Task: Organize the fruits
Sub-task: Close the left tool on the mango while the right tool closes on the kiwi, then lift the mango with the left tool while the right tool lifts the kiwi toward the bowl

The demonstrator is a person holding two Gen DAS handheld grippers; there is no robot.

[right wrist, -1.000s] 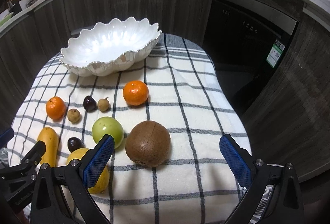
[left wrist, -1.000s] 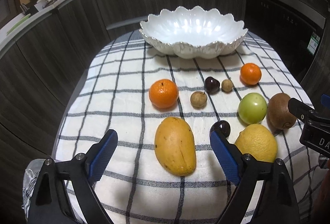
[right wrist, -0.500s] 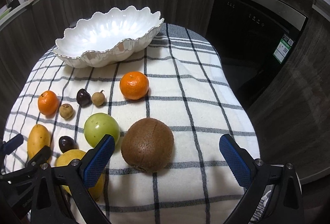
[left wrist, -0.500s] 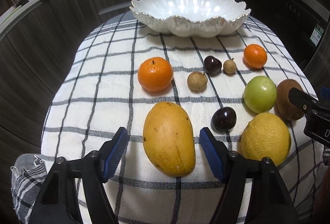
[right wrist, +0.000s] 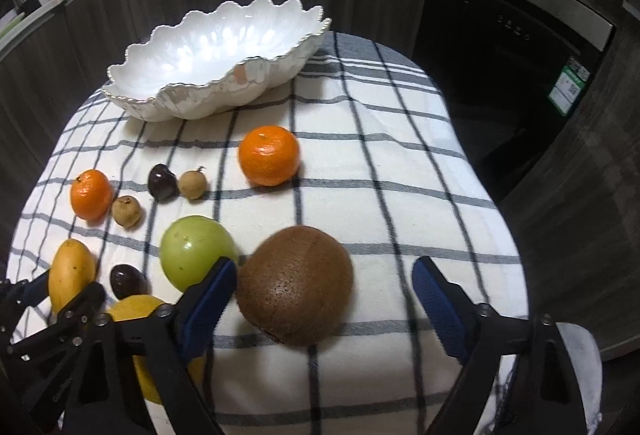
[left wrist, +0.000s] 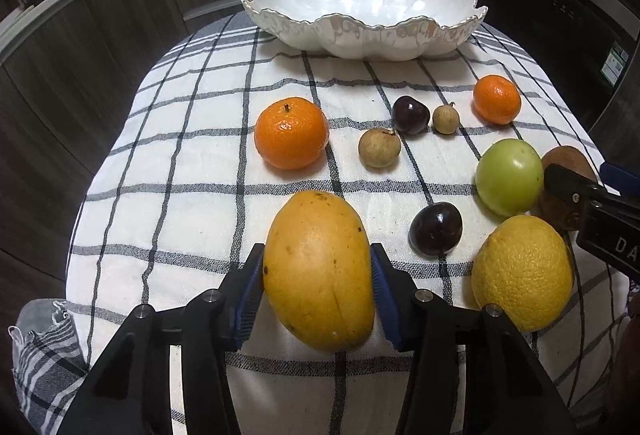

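Blue ribbed pads on the left gripper (left wrist: 318, 277) press both flanks of the smooth yellow-orange mango (left wrist: 319, 275), so its fingers are closed on the fruit, which lies on the white cloth with a dark grid pattern (left wrist: 192, 171) covering the table. Freckles and a faint crease mark the mango's skin. Beside it to the right sit a glossy dark plum (left wrist: 435, 229) and a pebbly-skinned yellow lemon (left wrist: 522, 277). Farther back lie a dimpled orange tangerine (left wrist: 291, 133), a matte tan longan (left wrist: 379, 148), a second dark plum (left wrist: 410, 109), a smaller longan (left wrist: 445, 119) and a smaller tangerine (left wrist: 497, 99). A shiny white ceramic bowl with a scalloped, gilt-looking rim (left wrist: 280, 29) stands at the far edge of the cloth, holding nothing that shows.

The right gripper (right wrist: 320, 293) has its fingers spread wide around the rough brown kiwi-like fruit (right wrist: 295, 283). The left pad seems to touch or nearly touch the fruit's side, though the blur makes this uncertain; the right pad stands well apart from it. A smooth green round fruit (right wrist: 196, 251) sits just beside the brown one.
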